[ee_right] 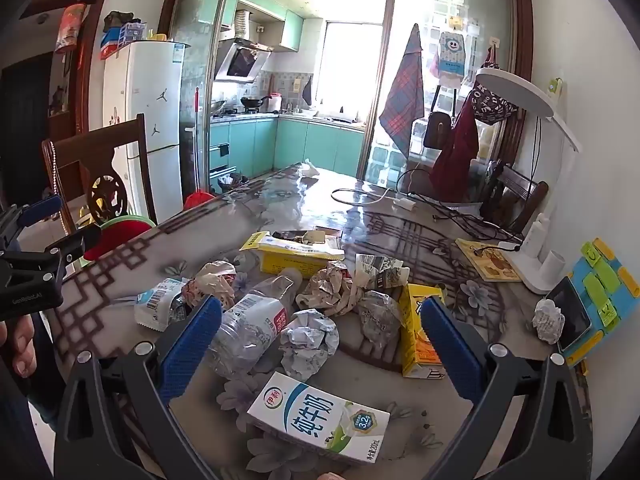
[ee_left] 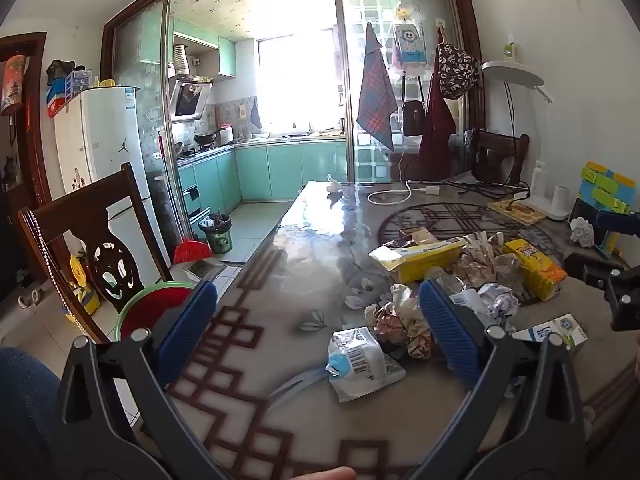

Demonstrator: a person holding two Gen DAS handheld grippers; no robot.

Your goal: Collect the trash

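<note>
A heap of trash lies on the patterned table (ee_right: 120, 280). My right gripper (ee_right: 322, 340) hangs open just above it. A crushed plastic bottle (ee_right: 252, 328) and a white paper ball (ee_right: 308, 338) show between its fingers, untouched. A milk carton (ee_right: 320, 420) lies nearest, and a yellow drink carton (ee_right: 416, 336) is by the right finger. My left gripper (ee_left: 320, 320) is open over the heap's left side, with a silver wrapper (ee_left: 360, 360) and crumpled brown paper (ee_left: 404, 324) in the gap. A yellow packet (ee_left: 420, 260) lies farther back.
A red basin with a green rim (ee_left: 156, 308) sits beside a wooden chair (ee_left: 96, 240) at the table's left edge. A white desk lamp (ee_right: 532, 264), a phone on a coloured stand (ee_right: 576, 320), cables, a book and a lone paper ball (ee_right: 548, 320) occupy the right side.
</note>
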